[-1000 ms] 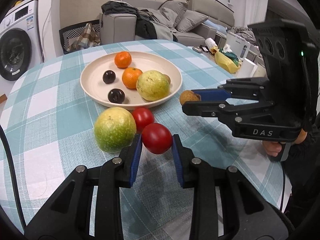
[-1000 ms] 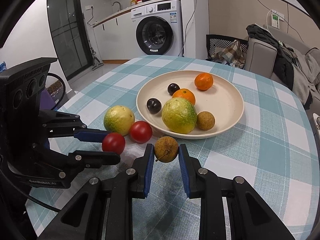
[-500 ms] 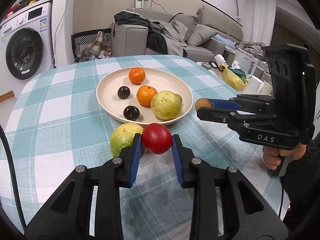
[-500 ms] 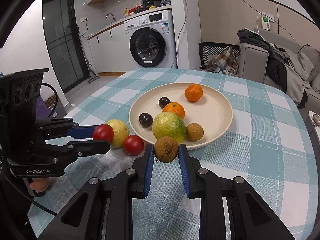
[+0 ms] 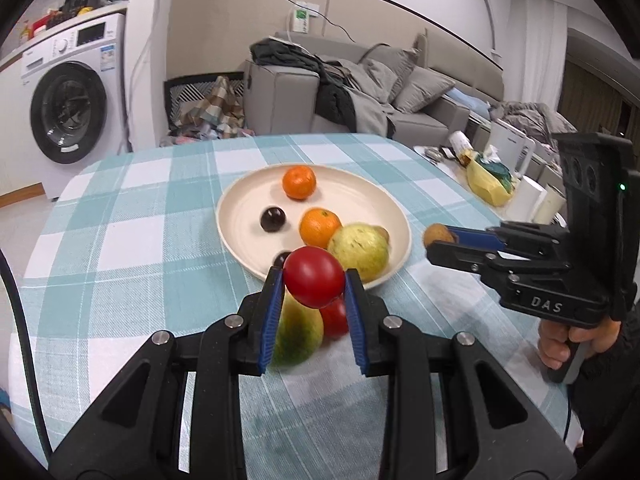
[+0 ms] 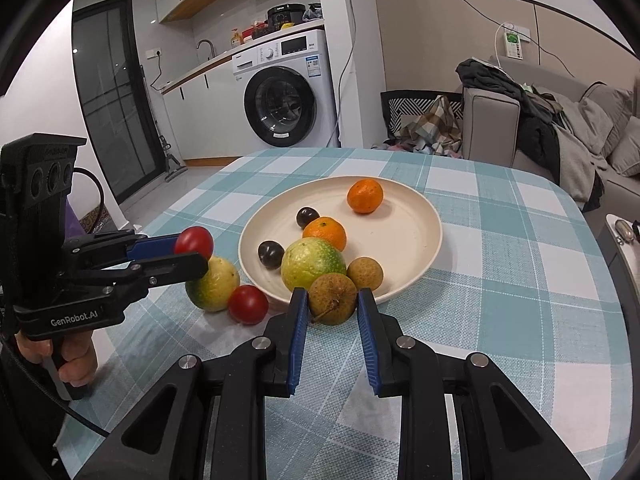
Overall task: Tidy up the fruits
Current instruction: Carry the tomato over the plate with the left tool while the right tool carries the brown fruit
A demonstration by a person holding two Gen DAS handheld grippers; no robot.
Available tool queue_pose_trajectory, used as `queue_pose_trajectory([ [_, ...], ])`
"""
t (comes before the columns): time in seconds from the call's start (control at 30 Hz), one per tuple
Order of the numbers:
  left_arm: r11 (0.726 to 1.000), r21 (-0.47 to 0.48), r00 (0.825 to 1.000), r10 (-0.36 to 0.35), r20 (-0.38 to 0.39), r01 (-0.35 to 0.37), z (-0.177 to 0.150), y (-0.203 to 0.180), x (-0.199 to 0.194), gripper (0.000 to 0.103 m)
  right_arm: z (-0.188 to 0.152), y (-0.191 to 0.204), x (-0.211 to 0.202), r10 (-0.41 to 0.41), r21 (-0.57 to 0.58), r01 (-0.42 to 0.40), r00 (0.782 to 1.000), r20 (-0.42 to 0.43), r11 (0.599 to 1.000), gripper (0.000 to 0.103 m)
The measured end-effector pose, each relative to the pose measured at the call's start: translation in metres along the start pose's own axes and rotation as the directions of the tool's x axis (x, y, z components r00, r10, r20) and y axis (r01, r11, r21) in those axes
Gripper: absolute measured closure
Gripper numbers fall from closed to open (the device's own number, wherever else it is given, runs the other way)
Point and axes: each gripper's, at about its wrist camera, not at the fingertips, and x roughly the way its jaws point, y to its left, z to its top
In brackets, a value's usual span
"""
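Raised since a second ago: left tool (image 5: 314, 280), lifted off the checked tabletop (image 6: 500, 248) and pinching one red tomato (image 5: 314, 277) above the plate's near rim. Right tool (image 6: 333, 299), pinching one brown longan (image 6: 333, 298), held just before the cream plate (image 6: 400, 236). On plate: two oranges, two dark plums, one green guava (image 6: 312, 263), one longan. On tabletop beside plate's left edge: second guava (image 6: 214, 283) touching second tomato (image 6: 248, 304).
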Motion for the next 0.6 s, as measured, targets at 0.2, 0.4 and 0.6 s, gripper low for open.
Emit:
queue_pose_trajectory([
  [0.2,0.999,-0.017,1.0,0.031,-0.001,-0.031,0.011,0.004,0.012,0.076,0.007,-0.01,-0.003,-0.018,0.041,0.016,0.999,0.031,0.999,0.077],
  [0.4,0.998,-0.022,0.998,0.055,0.009,-0.054,0.02,0.011,0.021,0.076,0.016,-0.018,-0.002,-0.027,0.072,0.023,0.998,0.052,0.997,0.077],
  [0.6,0.997,-0.022,0.998,0.068,0.011,-0.068,0.027,0.015,0.03,0.076,0.024,-0.023,0.0,-0.037,0.068,0.033,0.998,0.051,0.997,0.077],
])
